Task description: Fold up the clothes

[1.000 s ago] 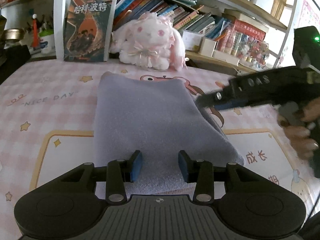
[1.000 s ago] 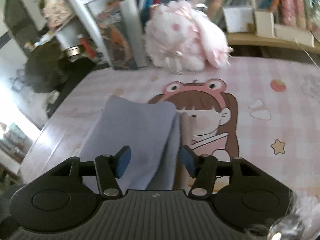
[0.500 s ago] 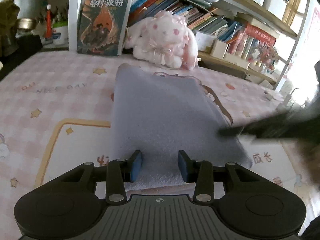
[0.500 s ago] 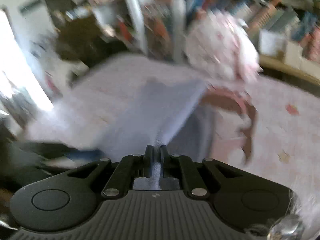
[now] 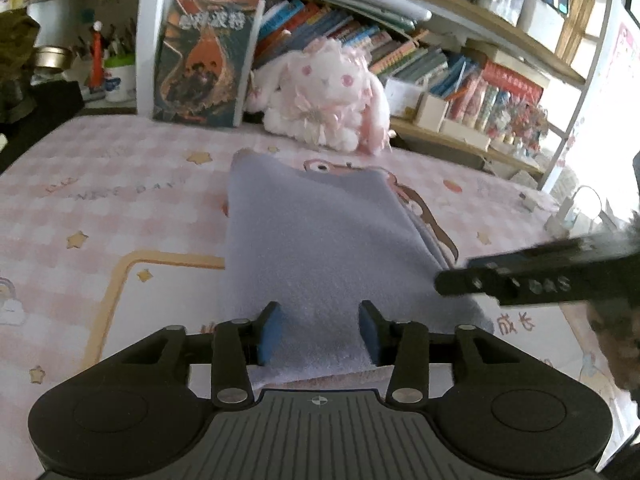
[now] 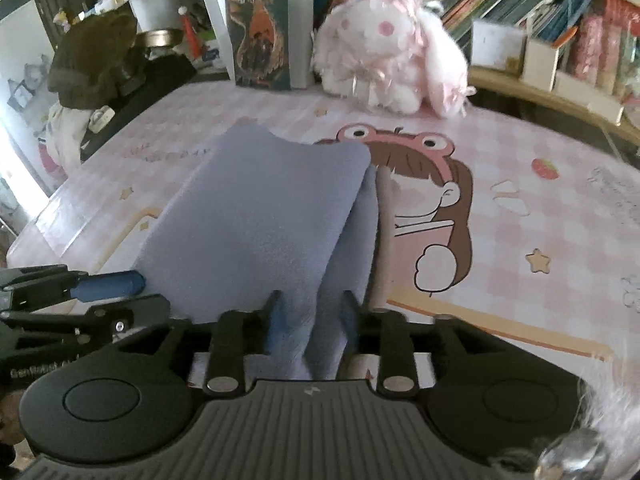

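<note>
the left gripper (image 5: 319, 330) hovers low at the near end of the cloth, its blue pads (image 5: 269, 332) set wide apart with the fabric lying loose between them, gripping nothing. the grey-blue folded cloth (image 5: 320, 240) lies flat on the pink checked worktop (image 5: 100, 184), running lengthwise away toward the shelves, its far end covering part of the cartoon girl printed on the mat (image 6: 432, 208). along its right side the layers show as stacked edges. further right, the right gripper (image 6: 310, 316) sits at the cloth's near right corner, fingers partly spread, a raised ridge of fabric standing between them; i cannot tell whether they press on it. behind the cloth, a white and pink plush rabbit (image 5: 324, 108) sits against the bookshelf (image 5: 440, 64), beside a dark-covered book (image 5: 204, 60) standing upright.
</note>
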Demonstrator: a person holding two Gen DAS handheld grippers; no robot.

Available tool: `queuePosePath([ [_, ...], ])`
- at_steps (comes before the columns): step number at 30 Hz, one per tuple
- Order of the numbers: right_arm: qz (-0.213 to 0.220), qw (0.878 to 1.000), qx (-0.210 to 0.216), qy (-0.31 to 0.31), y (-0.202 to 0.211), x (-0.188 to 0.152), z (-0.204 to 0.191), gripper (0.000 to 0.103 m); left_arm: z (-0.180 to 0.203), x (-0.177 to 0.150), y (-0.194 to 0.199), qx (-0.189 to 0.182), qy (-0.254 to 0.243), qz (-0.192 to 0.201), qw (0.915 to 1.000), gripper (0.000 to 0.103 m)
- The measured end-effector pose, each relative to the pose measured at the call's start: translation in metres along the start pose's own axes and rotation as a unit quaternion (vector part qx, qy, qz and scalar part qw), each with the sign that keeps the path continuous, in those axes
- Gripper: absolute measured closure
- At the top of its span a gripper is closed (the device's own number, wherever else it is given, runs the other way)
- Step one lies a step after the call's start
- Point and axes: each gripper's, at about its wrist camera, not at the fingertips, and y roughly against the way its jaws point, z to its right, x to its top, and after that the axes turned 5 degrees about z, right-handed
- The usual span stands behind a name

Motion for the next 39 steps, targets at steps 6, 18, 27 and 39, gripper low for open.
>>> queuePosePath([
  [6,0.011,0.999,-0.038,-0.015,0.032,-0.013,-0.012,0.033,-0.010,0.000,0.018,-0.005,0.003,0.003,1.0000,0.041],
  [18,-0.018,0.992,-0.097,-0.074,0.057,-0.055,-0.029,0.021,-0.027,-0.013,0.026,-0.025,-0.003,-0.027,0.9993,0.025],
  [27,-0.016,0.991,-0.068,-0.118,0.051,-0.057,-0.024,0.017,-0.056,0.004,0.002,-0.053,0.058,-0.041,0.9960,0.017],
  [39,-0.026,0.962,-0.013,-0.271,-0.019,-0.024,0.035,0.024,-0.072,0.018,-0.054,-0.086,0.118,-0.096,0.9847,0.028],
])
